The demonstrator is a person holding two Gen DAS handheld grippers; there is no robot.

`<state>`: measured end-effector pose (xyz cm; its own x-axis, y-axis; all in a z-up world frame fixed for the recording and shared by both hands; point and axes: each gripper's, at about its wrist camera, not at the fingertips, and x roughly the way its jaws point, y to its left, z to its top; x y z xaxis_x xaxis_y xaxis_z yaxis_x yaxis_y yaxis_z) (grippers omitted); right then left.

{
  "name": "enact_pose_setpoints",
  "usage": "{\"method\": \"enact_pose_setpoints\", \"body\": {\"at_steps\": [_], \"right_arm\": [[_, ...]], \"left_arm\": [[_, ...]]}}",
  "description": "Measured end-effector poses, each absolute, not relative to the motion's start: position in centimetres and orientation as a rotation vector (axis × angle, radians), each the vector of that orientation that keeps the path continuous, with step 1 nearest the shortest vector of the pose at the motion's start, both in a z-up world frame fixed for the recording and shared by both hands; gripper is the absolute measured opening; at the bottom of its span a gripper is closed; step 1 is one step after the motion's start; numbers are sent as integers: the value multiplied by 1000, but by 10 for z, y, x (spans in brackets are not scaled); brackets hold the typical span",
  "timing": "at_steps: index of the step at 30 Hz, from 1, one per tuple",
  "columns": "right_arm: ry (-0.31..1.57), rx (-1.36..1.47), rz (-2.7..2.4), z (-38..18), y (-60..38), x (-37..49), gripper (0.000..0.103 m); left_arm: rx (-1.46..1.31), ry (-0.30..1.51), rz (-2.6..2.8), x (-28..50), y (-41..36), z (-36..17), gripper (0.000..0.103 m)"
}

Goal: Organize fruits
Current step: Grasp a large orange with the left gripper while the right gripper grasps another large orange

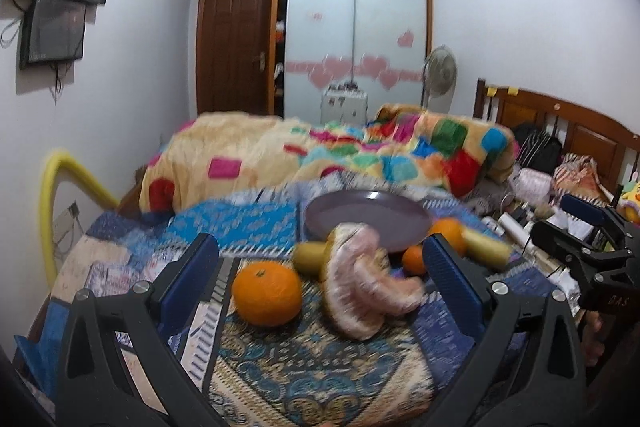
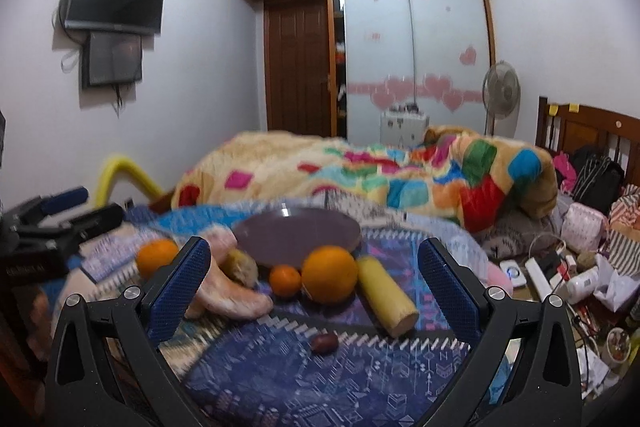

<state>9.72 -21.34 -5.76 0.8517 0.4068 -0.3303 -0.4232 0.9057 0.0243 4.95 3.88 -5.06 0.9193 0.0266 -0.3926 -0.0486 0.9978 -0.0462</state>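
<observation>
A purple plate (image 1: 368,223) (image 2: 298,235) lies empty on the patterned bedspread. Fruit sits in front of it. My left gripper (image 1: 320,247) is open above a large orange (image 1: 267,294) and a peeled pomelo piece (image 1: 368,291), touching neither. A greenish-brown fruit (image 1: 310,258) lies behind them. My right gripper (image 2: 316,247) is open over another orange (image 2: 329,274), a small tangerine (image 2: 284,280), a yellow oblong fruit (image 2: 386,295) and a small dark red fruit (image 2: 324,342). Nothing is between either pair of fingers.
A rumpled colourful blanket (image 1: 320,155) is piled behind the plate. Clutter of cables, bottles and bags (image 2: 560,275) covers the bed's right side by the wooden headboard (image 2: 592,135). A yellow padded rail (image 1: 52,195) stands at the left edge.
</observation>
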Motion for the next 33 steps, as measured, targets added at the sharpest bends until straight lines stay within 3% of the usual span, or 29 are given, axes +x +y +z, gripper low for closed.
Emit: {"method": "enact_pose_setpoints", "body": {"at_steps": [9,16,27,33], "right_arm": [[485,-121,438,-84,-214,136,103],[526,-183,469,-88,-205,161,103],[657,-227,539,-101,-188,197,83],[732,-226,557,-109,-184,212,78]], "left_arm": [[-89,570,55,86,77,-85,103],[-71,679,23,115,85,-102,90],[-110,787,-2,142,96,-123,82],[-96,813,-13,149,93,-130,71]]}}
